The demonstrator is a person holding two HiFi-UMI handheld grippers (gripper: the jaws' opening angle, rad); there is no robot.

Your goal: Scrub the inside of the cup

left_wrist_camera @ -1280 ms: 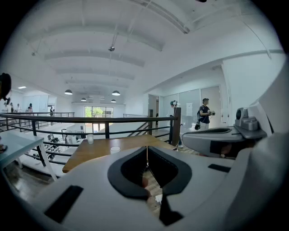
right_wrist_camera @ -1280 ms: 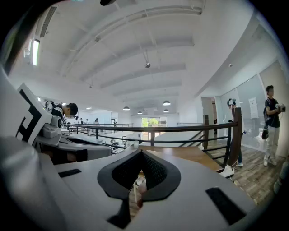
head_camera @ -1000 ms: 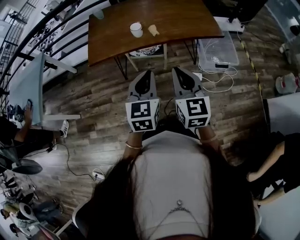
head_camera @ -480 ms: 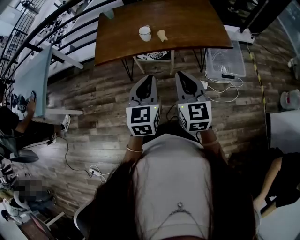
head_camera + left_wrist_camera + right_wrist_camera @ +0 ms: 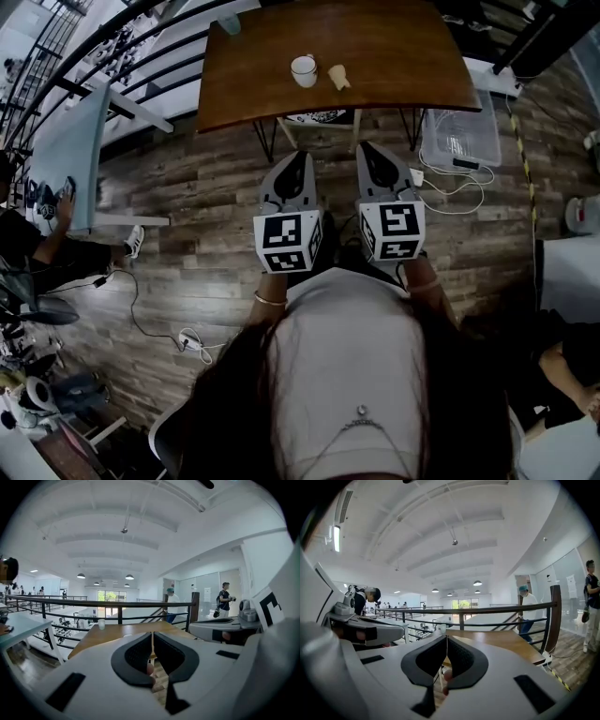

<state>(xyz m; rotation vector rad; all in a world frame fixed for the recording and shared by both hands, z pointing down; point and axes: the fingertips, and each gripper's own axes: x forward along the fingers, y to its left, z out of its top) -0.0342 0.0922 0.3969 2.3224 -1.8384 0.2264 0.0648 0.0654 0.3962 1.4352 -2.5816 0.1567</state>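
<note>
A white cup point(image 5: 303, 69) stands on the brown wooden table point(image 5: 394, 47), towards its near edge. Just right of the cup lies a small tan scrubber point(image 5: 338, 77). Both grippers are held side by side in front of the person's chest, over the floor and short of the table. The left gripper point(image 5: 298, 155) is shut with nothing in it, and so is the right gripper point(image 5: 367, 148). In the left gripper view the jaws point(image 5: 152, 635) meet in a thin line and point at the table point(image 5: 108, 634). The right gripper view shows its jaws point(image 5: 446, 639) closed the same way.
A stool point(image 5: 317, 116) stands under the table's near edge. A clear plastic bin point(image 5: 459, 136) and cables point(image 5: 441, 187) lie on the floor at the right. A glass point(image 5: 230, 23) is on the far left corner. A railing point(image 5: 93, 604) runs behind the table. A white table point(image 5: 66, 159) and people are at the left.
In the head view the table with the cup and scrubber has slid lower and to the right, closer to the grippers. Both grippers stay shut and side by side.
</note>
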